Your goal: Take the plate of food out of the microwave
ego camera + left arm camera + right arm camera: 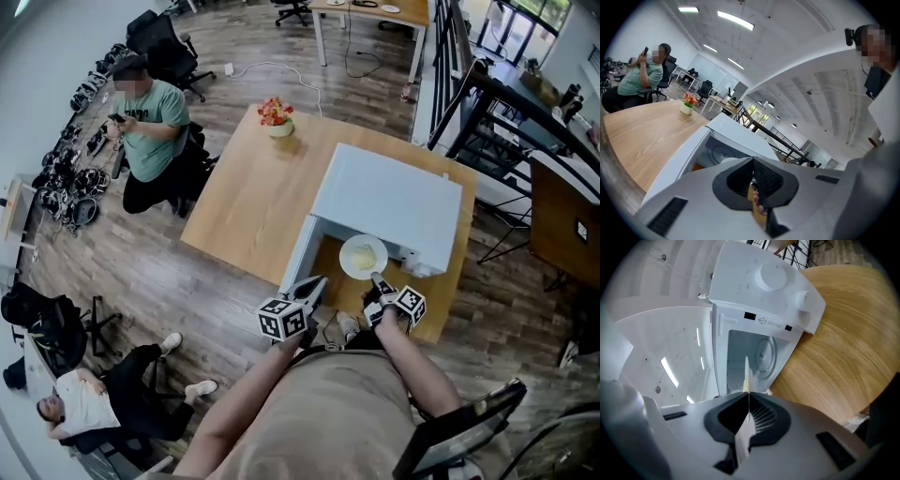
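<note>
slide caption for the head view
Right gripper grips the round white plate of pale food by its rim at the mouth of the open white microwave on the wooden table

I see a light wooden surface [234,206] carrying a small white pot of red and orange flowers [276,116] near its far edge. Left of the surface, a person in a green shirt [150,127] sits holding a phone. A second person in a white shirt [80,403] reclines at lower left. Black equipment [70,178] is heaped along the white wall. A white cable [281,67] lies on the wood-plank floor [141,272]. A black metal stair railing [497,112] stands at right.
</note>
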Motion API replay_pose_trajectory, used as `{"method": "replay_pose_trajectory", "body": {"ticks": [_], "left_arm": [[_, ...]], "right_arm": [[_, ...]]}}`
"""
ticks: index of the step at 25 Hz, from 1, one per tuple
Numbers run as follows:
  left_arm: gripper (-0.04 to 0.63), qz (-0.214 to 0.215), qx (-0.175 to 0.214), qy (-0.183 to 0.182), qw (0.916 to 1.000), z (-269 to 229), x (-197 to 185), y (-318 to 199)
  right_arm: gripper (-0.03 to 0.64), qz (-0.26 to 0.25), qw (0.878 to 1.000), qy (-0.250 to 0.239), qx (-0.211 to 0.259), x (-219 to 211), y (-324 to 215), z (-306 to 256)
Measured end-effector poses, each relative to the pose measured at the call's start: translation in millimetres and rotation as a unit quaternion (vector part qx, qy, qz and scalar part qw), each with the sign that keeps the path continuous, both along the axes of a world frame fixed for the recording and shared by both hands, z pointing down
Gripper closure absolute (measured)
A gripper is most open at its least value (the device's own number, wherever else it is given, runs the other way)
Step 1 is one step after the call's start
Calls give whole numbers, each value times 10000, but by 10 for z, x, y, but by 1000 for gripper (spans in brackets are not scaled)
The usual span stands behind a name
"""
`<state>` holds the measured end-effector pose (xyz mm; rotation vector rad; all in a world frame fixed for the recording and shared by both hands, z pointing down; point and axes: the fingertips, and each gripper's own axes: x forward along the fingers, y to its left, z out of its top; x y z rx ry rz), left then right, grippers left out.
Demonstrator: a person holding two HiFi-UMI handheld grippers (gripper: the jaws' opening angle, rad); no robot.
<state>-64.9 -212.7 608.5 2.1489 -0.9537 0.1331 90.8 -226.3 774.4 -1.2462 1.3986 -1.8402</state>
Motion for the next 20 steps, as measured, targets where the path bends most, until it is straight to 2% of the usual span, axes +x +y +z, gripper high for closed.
{"method": "replay_pose_trajectory", "body": {"ticks": [9,20], "left_arm": [[592,246,6,217,9995,-29,-112,232],[591,632,54,456,9969,-81,-146,424]], "right_arm": [[604,184,9995,-8,263,-39,394,-450],[604,690,9952,145,672,157,938,-906]]}}
